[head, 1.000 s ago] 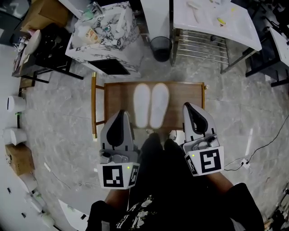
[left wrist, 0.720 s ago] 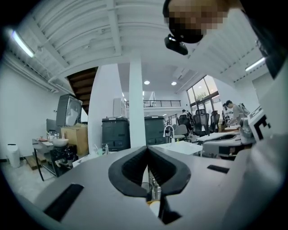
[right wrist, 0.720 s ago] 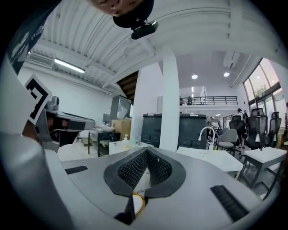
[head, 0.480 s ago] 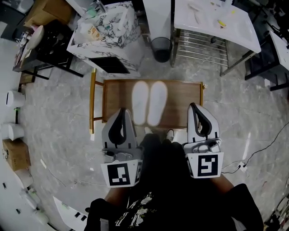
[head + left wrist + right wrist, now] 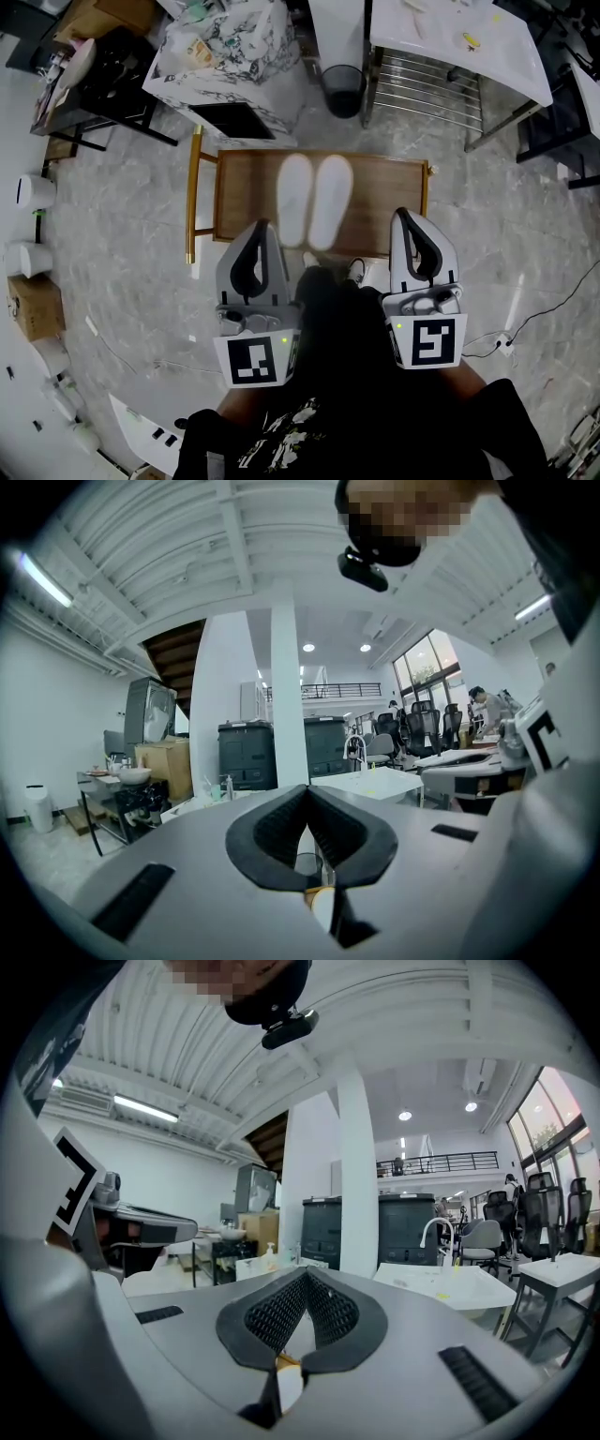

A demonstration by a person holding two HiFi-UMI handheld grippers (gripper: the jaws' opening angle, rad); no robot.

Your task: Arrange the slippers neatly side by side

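Two white slippers, the left slipper [image 5: 292, 199] and the right slipper [image 5: 330, 201], lie side by side, touching along their length, on a low wooden table [image 5: 394, 192] in the head view. My left gripper [image 5: 259, 231] is held near the table's front edge, left of the slippers, shut and empty. My right gripper [image 5: 411, 221] hangs at the table's front right corner, also shut with nothing in it. Both gripper views point up at the room; the left gripper's [image 5: 307, 792] and the right gripper's [image 5: 305, 1277] black jaws meet tip to tip. The slippers do not show there.
A marbled box [image 5: 225, 56] stands behind the table on the left, a black bin [image 5: 343, 89] behind the middle, a white table on a metal rack [image 5: 450, 47] at the back right. A cable [image 5: 544, 305] runs over the floor on the right. My dark-clothed legs fill the bottom.
Both grippers have drawn back a little from the table and stay shut. The slippers have kept their place on the table; the view has shifted slightly.
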